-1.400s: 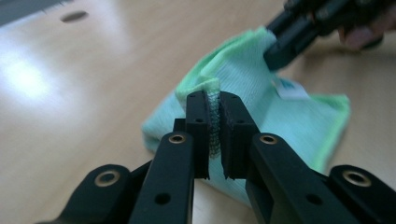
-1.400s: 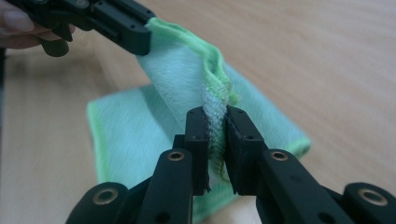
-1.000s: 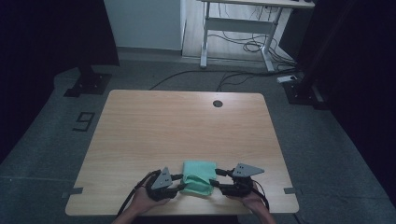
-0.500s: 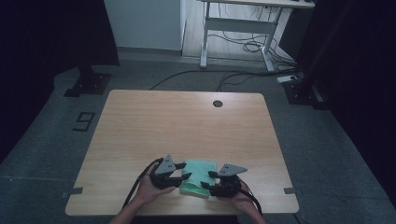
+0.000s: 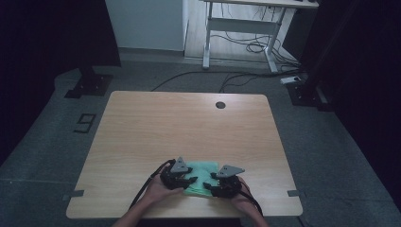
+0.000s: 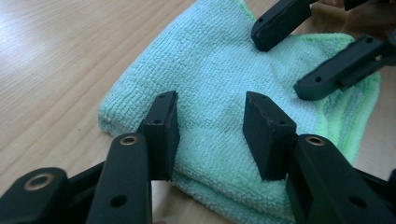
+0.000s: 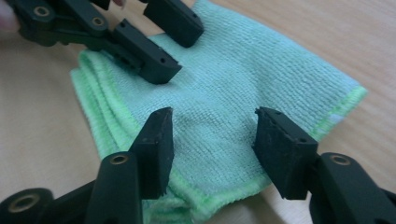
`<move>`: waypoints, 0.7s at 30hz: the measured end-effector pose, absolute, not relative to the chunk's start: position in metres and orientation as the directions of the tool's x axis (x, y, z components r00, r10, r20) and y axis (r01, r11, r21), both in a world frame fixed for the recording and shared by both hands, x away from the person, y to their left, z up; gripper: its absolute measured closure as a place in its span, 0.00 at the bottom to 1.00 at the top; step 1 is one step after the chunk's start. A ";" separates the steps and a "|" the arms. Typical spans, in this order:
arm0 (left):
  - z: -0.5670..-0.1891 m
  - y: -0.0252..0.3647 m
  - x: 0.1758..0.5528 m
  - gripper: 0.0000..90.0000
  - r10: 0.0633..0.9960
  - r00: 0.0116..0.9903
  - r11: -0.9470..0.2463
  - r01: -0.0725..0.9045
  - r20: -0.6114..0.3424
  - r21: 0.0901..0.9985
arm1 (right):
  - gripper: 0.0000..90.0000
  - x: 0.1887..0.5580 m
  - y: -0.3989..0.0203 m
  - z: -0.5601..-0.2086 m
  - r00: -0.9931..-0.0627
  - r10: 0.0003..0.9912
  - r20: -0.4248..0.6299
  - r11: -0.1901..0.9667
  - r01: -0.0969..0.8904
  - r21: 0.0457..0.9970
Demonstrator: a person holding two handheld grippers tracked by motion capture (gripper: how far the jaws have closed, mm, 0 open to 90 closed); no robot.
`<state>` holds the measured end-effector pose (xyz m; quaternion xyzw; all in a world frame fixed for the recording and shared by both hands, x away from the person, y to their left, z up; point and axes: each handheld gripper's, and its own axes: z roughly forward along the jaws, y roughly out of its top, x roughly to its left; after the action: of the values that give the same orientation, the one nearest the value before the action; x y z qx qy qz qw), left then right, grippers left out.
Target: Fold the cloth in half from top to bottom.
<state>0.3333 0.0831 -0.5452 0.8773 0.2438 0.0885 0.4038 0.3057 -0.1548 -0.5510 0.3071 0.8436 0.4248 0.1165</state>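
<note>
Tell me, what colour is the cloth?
The cloth is light green, a brighter green at its edge; the right gripper view shows it best.

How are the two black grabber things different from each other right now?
The left gripper comes at the green cloth from its left edge, the right gripper from its right. The left gripper sits a little farther up the table than the right. Both have open jaws over the folded cloth, pinching nothing.

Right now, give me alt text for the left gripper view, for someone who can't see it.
A folded green cloth lies on a wooden table, with the left gripper open just over its near edge. The right gripper, also open, reaches over the cloth from the far side.
</note>
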 end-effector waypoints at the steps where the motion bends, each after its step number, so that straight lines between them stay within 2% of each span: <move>1: -0.545 0.083 0.336 0.62 0.506 0.862 -0.552 0.361 -0.042 0.752 | 0.53 0.309 -0.155 -0.551 -0.783 0.619 0.062 0.451 0.420 0.788; 7: -0.543 0.080 0.350 0.62 0.541 0.839 -0.539 0.404 -0.065 0.739 | 0.52 0.334 -0.153 -0.549 -0.763 0.644 0.053 0.451 0.434 0.780; 8: -0.543 0.080 0.348 0.61 0.539 0.840 -0.543 0.398 -0.057 0.739 | 0.50 0.335 -0.152 -0.548 -0.761 0.646 0.061 0.449 0.444 0.776; 9: -0.542 0.081 0.347 0.61 0.539 0.841 -0.546 0.394 -0.050 0.739 | 0.47 0.333 -0.153 -0.547 -0.754 0.654 0.059 0.446 0.447 0.776; 16: -0.534 0.087 0.332 0.57 0.536 0.843 -0.541 0.379 -0.040 0.751 | 0.41 0.313 -0.160 -0.549 -0.748 0.656 0.100 0.407 0.462 0.788; 21: -0.540 0.091 0.329 0.57 0.533 0.845 -0.563 0.395 -0.047 0.726 | 0.35 0.305 -0.155 -0.550 -0.760 0.649 0.048 0.457 0.438 0.774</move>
<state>0.3285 0.0911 -0.5404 0.8796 0.2638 0.0888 0.3858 0.3053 -0.1549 -0.5498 0.3221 0.8437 0.4099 0.1283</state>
